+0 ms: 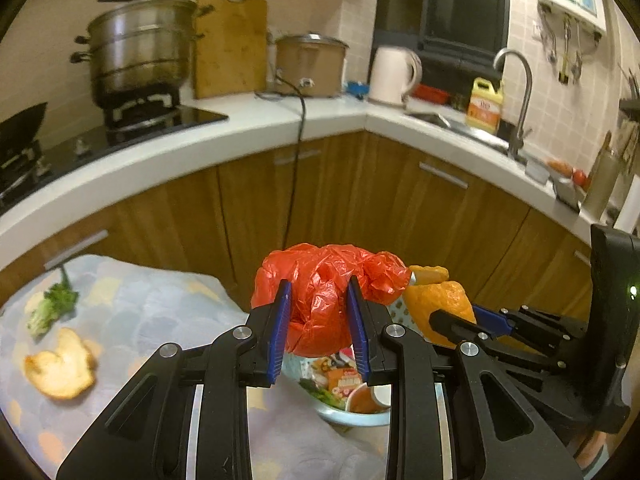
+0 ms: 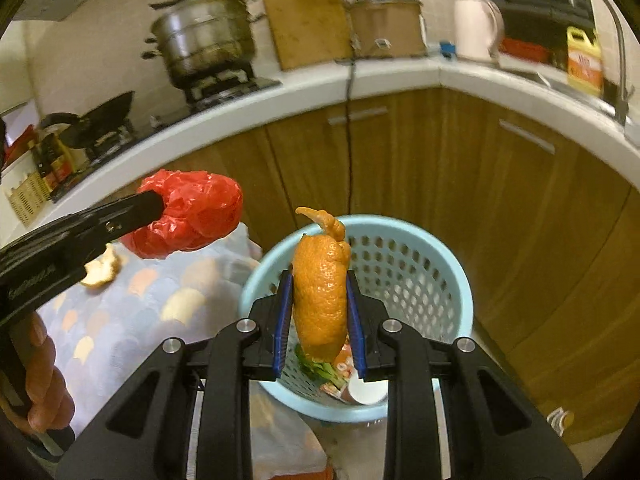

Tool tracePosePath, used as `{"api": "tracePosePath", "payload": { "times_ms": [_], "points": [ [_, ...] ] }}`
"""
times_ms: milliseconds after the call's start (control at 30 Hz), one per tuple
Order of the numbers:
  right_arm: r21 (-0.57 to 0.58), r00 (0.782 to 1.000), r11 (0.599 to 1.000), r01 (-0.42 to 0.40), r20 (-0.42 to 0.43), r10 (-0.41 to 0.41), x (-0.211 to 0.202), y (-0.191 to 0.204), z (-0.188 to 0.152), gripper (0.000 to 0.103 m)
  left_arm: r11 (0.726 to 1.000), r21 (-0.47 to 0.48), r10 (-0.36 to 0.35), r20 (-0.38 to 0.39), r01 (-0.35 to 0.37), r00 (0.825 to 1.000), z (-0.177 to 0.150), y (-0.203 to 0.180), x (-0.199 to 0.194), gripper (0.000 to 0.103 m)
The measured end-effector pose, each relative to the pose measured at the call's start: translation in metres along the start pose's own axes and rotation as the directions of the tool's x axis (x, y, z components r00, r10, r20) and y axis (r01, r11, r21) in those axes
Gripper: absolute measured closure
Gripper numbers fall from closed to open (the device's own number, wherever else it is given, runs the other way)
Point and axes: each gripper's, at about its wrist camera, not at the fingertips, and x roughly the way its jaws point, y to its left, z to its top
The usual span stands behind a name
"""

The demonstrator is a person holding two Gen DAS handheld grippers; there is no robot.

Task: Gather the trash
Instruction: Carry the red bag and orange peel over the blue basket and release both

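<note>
Left gripper (image 1: 318, 320) clamping red bag (image 1: 326, 288), right gripper (image 2: 318, 320) clamping peel (image 2: 320, 296), poised over bin (image 2: 460, 292) for dropping

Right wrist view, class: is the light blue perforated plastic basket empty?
No: the light blue perforated plastic basket already holds a white paper cup, green leafy scraps and a printed wrapper.

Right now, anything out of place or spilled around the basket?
Nothing spilled. Still loose on the patterned cloth: a bread piece and a leafy vegetable scrap, outside the blue basket. The left tongs grip a red plastic bag; the right tongs hold an orange peel over the basket.
</note>
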Motion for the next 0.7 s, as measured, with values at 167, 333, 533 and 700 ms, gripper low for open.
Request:
{"api": "tracePosePath", "payload": {
  "times_ms": [167, 333, 533, 700],
  "points": [
    [0.046, 0.998, 0.998, 0.035, -0.061, -0.032, 0.022, -0.020, -0.009, 0.080, 0.998, 0.057, 0.033, -0.068, -0.029, 0.997, -0.007, -0.007, 0.032, 0.077],
    [0.073, 0.991, 0.996, 0.059, -0.123, -0.050, 0.043, -0.028, -0.015, 0.078, 0.998, 0.051, 0.036, -0.137, -0.030, 0.990, -0.016, -0.004, 0.060, 0.072],
    [0.075, 0.985, 0.995, 0.059, -0.166, -0.046, 0.060, -0.030, -0.016, 0.065, 0.999, 0.045, 0.031, -0.174, -0.023, 0.984, -0.023, 0.000, 0.072, 0.066],
    [0.083, 0.986, 0.995, 0.054, -0.160, -0.040, 0.060, -0.031, -0.017, 0.062, 1.000, 0.007, 0.028, -0.161, -0.027, 0.987, -0.024, 0.009, 0.064, 0.063]
  ]
}}
